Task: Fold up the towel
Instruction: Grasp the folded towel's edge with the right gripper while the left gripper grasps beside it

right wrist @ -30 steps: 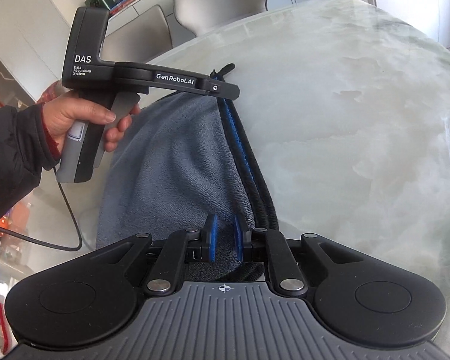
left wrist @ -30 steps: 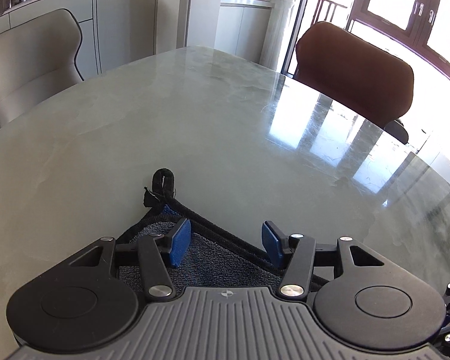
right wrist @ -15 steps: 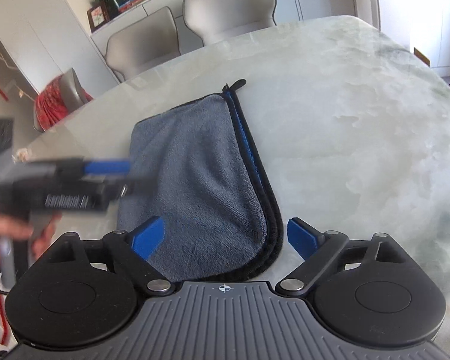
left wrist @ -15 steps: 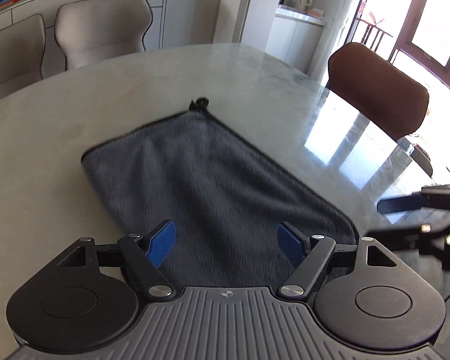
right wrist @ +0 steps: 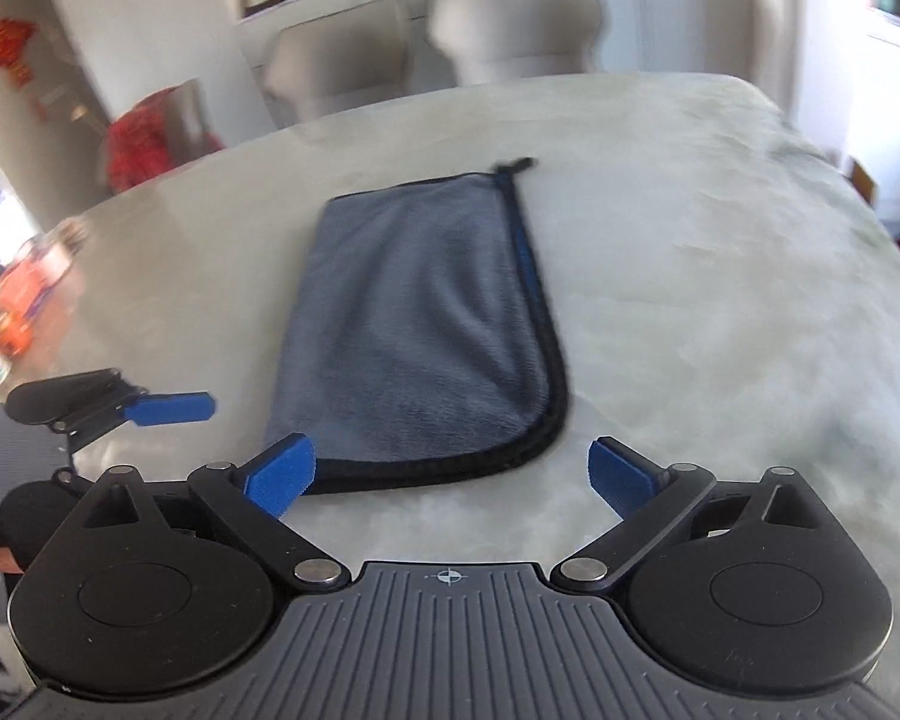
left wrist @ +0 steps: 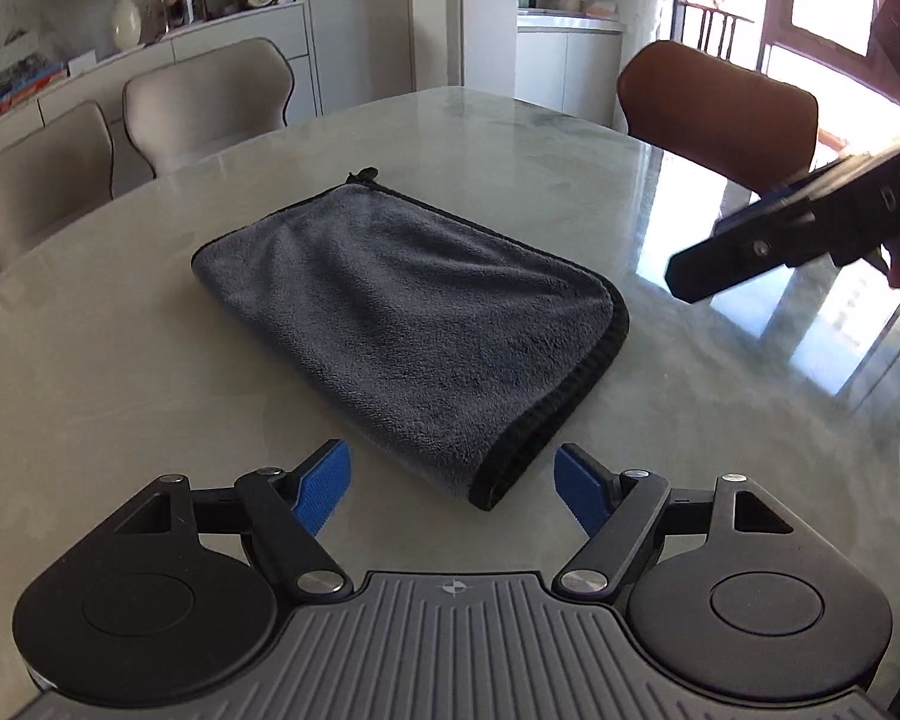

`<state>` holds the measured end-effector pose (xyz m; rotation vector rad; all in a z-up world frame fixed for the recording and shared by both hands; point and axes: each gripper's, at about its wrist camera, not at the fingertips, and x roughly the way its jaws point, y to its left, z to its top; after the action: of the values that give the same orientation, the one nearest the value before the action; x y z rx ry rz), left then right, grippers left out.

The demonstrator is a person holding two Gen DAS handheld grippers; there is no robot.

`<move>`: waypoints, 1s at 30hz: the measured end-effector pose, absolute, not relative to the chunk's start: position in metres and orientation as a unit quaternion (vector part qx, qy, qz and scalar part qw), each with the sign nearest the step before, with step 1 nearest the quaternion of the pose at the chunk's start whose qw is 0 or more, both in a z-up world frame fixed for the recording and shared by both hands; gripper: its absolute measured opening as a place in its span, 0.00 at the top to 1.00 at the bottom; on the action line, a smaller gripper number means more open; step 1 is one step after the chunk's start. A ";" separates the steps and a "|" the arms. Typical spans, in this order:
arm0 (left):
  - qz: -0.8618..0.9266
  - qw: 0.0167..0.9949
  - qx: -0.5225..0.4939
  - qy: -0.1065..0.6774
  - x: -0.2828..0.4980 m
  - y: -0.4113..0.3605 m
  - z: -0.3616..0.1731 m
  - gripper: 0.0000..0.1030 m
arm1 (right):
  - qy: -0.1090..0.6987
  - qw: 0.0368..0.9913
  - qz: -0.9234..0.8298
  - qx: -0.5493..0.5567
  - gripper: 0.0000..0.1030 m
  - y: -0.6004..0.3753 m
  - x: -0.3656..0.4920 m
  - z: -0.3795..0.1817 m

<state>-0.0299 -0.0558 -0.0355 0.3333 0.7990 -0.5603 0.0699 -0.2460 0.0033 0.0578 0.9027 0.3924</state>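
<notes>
Folded grey towel (left wrist: 402, 312) with black edging, lying flat on the pale marble bench (left wrist: 660, 450). Its hanging loop (left wrist: 363, 172) projects from the far corner, and a strip of blue inner layer (right wrist: 525, 252) shows along the right-hand edge in the right wrist view. The nearest corner lies just ahead of both grippers, and nothing touches the cloth.

Left gripper (left wrist: 453, 483): jaws set wide apart, blue pads (left wrist: 324, 489) clear of the towel, nothing held; the near corner of the towel lies in line with the gap but beyond the pads. In the right wrist view this gripper (right wrist: 171, 408) appears at the left edge, above the bench and beside the towel.

Right gripper (right wrist: 450, 474): jaws opening, nearly at full spread, with nothing between them; the near hem of the towel lies just past the left pad. In the left wrist view it (left wrist: 768, 240) hangs over the bench to the right of the towel.

Surroundings: two pale chairs (left wrist: 207, 105) at the far side and a brown chair (left wrist: 720, 102) at the right.
</notes>
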 end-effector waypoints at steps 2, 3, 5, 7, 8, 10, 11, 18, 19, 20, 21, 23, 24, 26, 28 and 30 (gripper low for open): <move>-0.256 0.870 0.190 0.376 -0.033 -0.068 -0.040 0.23 | 0.432 0.873 0.225 -0.025 0.06 -0.239 0.073 0.001; -0.247 0.871 0.203 0.373 -0.035 -0.075 -0.041 0.23 | 0.429 0.868 0.242 -0.065 0.05 -0.236 0.074 -0.001; -0.218 0.874 0.225 0.371 -0.039 -0.089 -0.045 0.23 | 0.414 0.855 0.271 -0.153 0.05 -0.230 0.073 -0.007; -0.194 0.877 0.235 0.373 -0.042 -0.099 -0.049 0.23 | 0.396 0.841 0.303 -0.212 0.06 -0.232 0.071 -0.013; -0.183 0.878 0.237 0.373 -0.044 -0.103 -0.050 0.23 | 0.387 0.834 0.316 -0.235 0.06 -0.235 0.071 -0.016; -0.181 0.878 0.233 0.376 -0.043 -0.108 -0.052 0.23 | 0.374 0.823 0.335 -0.264 0.07 -0.241 0.071 -0.021; -0.182 0.878 0.235 0.376 -0.043 -0.111 -0.052 0.23 | 0.369 0.816 0.346 -0.279 0.07 -0.244 0.072 -0.023; -0.184 0.872 0.293 0.345 -0.045 -0.127 -0.060 0.23 | 0.292 0.777 0.403 -0.386 0.37 -0.258 0.065 -0.040; -0.183 0.871 0.293 0.350 -0.042 -0.128 -0.061 0.23 | 0.284 0.769 0.413 -0.396 0.40 -0.259 0.066 -0.043; -0.183 0.870 0.293 0.351 -0.041 -0.128 -0.062 0.23 | 0.281 0.766 0.419 -0.399 0.40 -0.260 0.067 -0.045; -0.184 0.870 0.292 0.351 -0.042 -0.128 -0.063 0.23 | 0.277 0.764 0.424 -0.400 0.40 -0.262 0.067 -0.047; -0.187 0.868 0.291 0.357 -0.042 -0.130 -0.064 0.23 | 0.273 0.756 0.439 -0.402 0.40 -0.264 0.071 -0.052; -0.186 0.866 0.293 0.361 -0.041 -0.131 -0.065 0.23 | 0.269 0.753 0.441 -0.407 0.40 -0.264 0.072 -0.054; -0.188 0.864 0.293 0.363 -0.041 -0.131 -0.066 0.23 | 0.262 0.749 0.445 -0.414 0.40 -0.265 0.074 -0.058; -0.196 0.862 0.296 0.362 -0.040 -0.130 -0.066 0.23 | 0.243 0.745 0.448 -0.430 0.40 -0.264 0.073 -0.062; -0.205 0.859 0.299 0.361 -0.040 -0.129 -0.066 0.23 | 0.232 0.740 0.451 -0.443 0.40 -0.263 0.072 -0.065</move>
<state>-0.0398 -0.1285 -0.0658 0.6273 0.7580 -0.4303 0.0719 -0.2626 -0.0653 -0.9717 0.5081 0.9893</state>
